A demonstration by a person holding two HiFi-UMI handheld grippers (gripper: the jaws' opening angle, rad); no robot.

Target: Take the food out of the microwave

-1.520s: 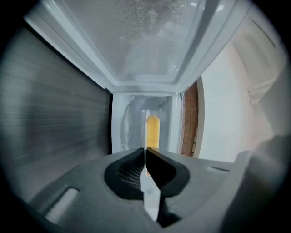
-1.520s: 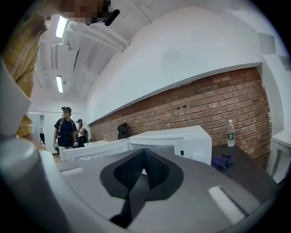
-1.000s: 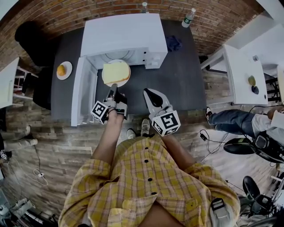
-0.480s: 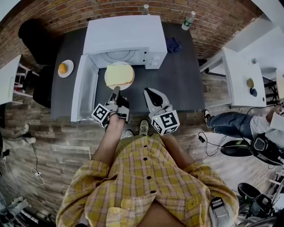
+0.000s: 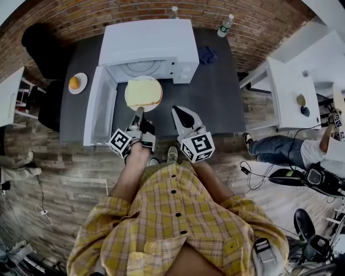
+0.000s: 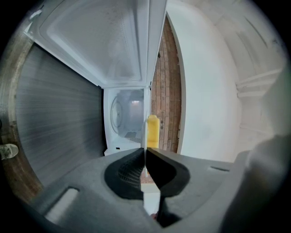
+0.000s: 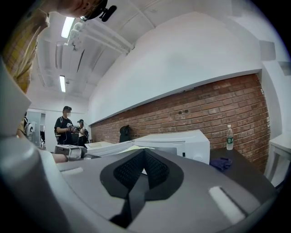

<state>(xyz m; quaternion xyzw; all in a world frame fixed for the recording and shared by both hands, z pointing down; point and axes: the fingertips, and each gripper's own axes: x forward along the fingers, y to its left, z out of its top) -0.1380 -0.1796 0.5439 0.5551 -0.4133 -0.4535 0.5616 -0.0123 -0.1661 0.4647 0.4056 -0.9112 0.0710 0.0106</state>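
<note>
A white microwave (image 5: 148, 43) stands on the dark table (image 5: 215, 102) with its door (image 5: 99, 110) swung open to the left. Just in front of its opening a white plate (image 5: 131, 103) carries a pale yellow slab of food (image 5: 143, 90). My left gripper (image 5: 138, 112) is shut on the plate's near rim. In the left gripper view the plate (image 6: 144, 136) shows edge-on between the closed jaws, with the yellow food (image 6: 153, 131) beyond and the microwave cavity (image 6: 125, 116) behind. My right gripper (image 5: 180, 114) hovers beside it, shut and holding nothing.
A small plate with an orange (image 5: 74, 82) sits left of the door. A blue cloth (image 5: 207, 54) and a bottle (image 5: 225, 24) lie to the microwave's right, another bottle (image 5: 174, 9) behind it. A white side table (image 5: 294, 91) and a seated person (image 5: 285, 148) are at the right.
The left gripper has drawn back toward me and lifted a little, bringing the plate of food further out from the microwave opening. The right gripper has stayed put.
</note>
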